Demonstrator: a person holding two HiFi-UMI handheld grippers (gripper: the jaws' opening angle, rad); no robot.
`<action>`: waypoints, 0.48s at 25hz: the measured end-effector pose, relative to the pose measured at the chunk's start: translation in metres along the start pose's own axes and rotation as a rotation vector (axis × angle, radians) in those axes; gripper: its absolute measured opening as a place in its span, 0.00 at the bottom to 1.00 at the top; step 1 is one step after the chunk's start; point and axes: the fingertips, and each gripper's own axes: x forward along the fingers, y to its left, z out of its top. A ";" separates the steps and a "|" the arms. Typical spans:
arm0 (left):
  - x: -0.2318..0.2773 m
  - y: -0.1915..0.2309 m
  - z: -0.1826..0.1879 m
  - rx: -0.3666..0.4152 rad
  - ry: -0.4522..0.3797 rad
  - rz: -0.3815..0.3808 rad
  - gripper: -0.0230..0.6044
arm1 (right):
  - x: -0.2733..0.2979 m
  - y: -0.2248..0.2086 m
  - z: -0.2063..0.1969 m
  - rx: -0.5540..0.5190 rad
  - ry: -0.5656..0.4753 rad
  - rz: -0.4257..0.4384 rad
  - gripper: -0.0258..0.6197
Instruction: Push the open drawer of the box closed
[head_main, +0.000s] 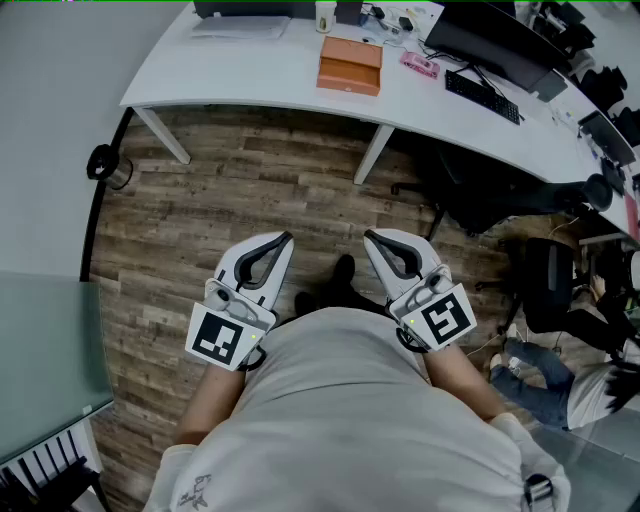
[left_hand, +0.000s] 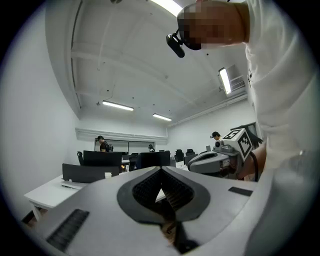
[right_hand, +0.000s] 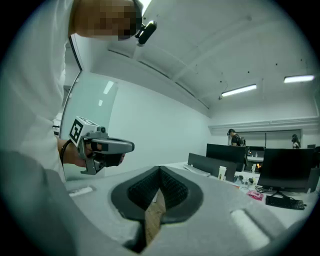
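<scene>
An orange box (head_main: 350, 65) sits on the white desk (head_main: 250, 75) far ahead of me; from here I cannot tell how far its drawer stands out. Both grippers hover at my waist over the wood floor, well short of the desk. My left gripper (head_main: 288, 238) is shut with nothing between its jaws, and its tips (left_hand: 161, 171) meet in the left gripper view. My right gripper (head_main: 368, 237) is likewise shut and empty, tips together (right_hand: 160, 169). Each gripper view shows the other gripper beside it: the right gripper (left_hand: 220, 159), the left gripper (right_hand: 102, 147).
On the desk lie a pink object (head_main: 420, 65), a black keyboard (head_main: 483, 95) and a monitor (head_main: 490, 35). Desk legs (head_main: 372, 155) stand between me and the box. Black office chairs (head_main: 470, 200) are at the right, a glass partition (head_main: 40, 330) at the left.
</scene>
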 end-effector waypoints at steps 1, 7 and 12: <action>0.001 0.001 0.000 0.000 -0.001 0.003 0.04 | 0.000 -0.001 0.000 -0.002 -0.001 0.004 0.04; 0.011 0.003 -0.003 0.005 0.003 0.008 0.04 | 0.002 -0.008 -0.004 0.030 0.012 0.014 0.04; 0.026 0.006 -0.008 -0.006 0.016 0.007 0.04 | 0.004 -0.021 -0.012 0.041 0.018 0.018 0.04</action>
